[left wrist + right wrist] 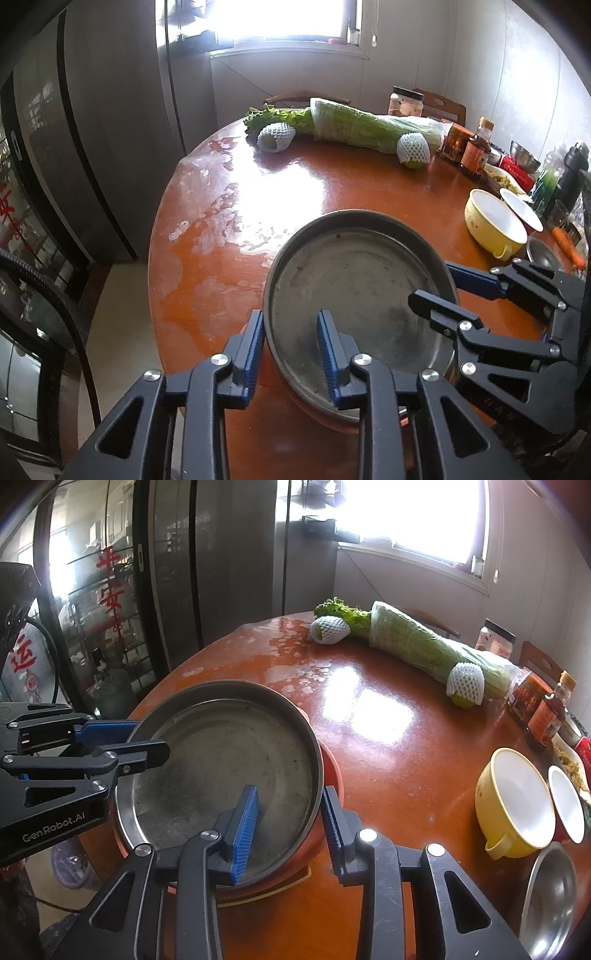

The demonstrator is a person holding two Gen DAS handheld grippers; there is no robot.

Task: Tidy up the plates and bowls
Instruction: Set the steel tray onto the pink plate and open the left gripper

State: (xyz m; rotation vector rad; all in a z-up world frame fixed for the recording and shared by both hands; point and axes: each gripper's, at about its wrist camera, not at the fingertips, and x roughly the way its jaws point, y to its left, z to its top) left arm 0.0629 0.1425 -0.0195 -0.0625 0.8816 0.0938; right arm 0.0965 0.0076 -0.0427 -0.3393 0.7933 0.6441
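A round steel tray rests on an orange plate at the near edge of the brown round table. My left gripper straddles the tray's left rim, one blue pad inside and one outside, with a gap showing, so it is open. My right gripper straddles the right rim the same way, pads apart from the metal, open. To the right stand a yellow bowl, a white bowl and a small steel bowl.
Wrapped celery and two fruits in foam nets lie across the far side. Jars and sauce bottles, a dish of food and a carrot crowd the right edge. A tall fridge stands beyond the table's left side.
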